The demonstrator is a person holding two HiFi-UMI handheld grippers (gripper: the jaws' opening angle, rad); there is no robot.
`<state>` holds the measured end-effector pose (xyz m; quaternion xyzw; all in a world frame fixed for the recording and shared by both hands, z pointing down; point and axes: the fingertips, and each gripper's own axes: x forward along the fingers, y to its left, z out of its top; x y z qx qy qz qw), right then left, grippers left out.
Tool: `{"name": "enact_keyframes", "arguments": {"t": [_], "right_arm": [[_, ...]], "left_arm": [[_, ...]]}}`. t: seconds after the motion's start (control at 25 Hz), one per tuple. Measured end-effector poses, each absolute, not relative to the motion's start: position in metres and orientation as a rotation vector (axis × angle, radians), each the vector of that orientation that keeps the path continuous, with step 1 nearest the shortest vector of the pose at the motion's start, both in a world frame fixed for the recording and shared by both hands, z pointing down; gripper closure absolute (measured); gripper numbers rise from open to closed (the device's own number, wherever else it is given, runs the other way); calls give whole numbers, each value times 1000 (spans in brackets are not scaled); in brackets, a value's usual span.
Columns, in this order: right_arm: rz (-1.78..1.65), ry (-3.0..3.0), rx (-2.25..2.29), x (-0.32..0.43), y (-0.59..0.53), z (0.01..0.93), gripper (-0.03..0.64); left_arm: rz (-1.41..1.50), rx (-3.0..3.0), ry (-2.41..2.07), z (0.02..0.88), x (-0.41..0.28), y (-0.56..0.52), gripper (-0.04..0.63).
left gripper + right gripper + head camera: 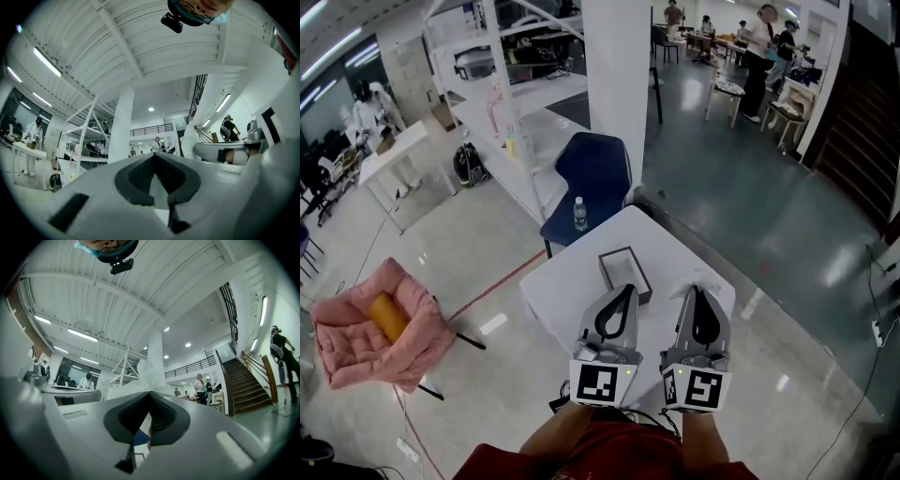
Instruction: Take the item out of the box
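Right gripper: the right gripper (150, 395) is closed, its jaws meeting at the tips, and a thin crinkled plastic bag (148, 370) rises directly from between those tips, so I judge that it is pinched there.
Left gripper: the left gripper (153, 157) is also closed, and there is nothing between its jaws.
Item: in the head view the plastic bag (703, 278) shows as a small white crumple at the tip of the right gripper (701, 292), to the right of the box and outside it.
Box: the box (615, 252) lies open on the white table (567, 281), just ahead of the left gripper (628, 289); its inside looks white and bare.
Handling: the bag seems very light, soft and slippery, with no stiffness of its own; it will probably hang and sway.
Where to hold: a gathered fold or edge of the film is the best place, because flat film can slip out.
Around: a blue chair (595, 173) with a bottle (578, 214) on it stands beyond the table.
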<state>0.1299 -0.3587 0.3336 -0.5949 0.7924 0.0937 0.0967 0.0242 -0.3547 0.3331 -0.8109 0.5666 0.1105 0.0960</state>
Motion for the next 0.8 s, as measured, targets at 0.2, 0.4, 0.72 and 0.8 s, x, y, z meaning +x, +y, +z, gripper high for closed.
{"name": "enact_keyframes", "arguments": {"t": [0.2, 0.4, 0.72, 0.8], "right_arm": [[284, 2358, -1753, 131, -357, 334, 617], [264, 2362, -1749, 127, -357, 333, 617], [270, 2362, -1754, 128, -360, 333, 617], [277, 2366, -1754, 127, -359, 333, 616]], "left_arm": [[329, -2391, 1678, 331, 27, -351, 594], [326, -2397, 1676, 328, 28, -348, 594], [325, -2387, 1686, 328, 24, -350, 594], [328, -2386, 1692, 328, 24, -349, 594]]}}
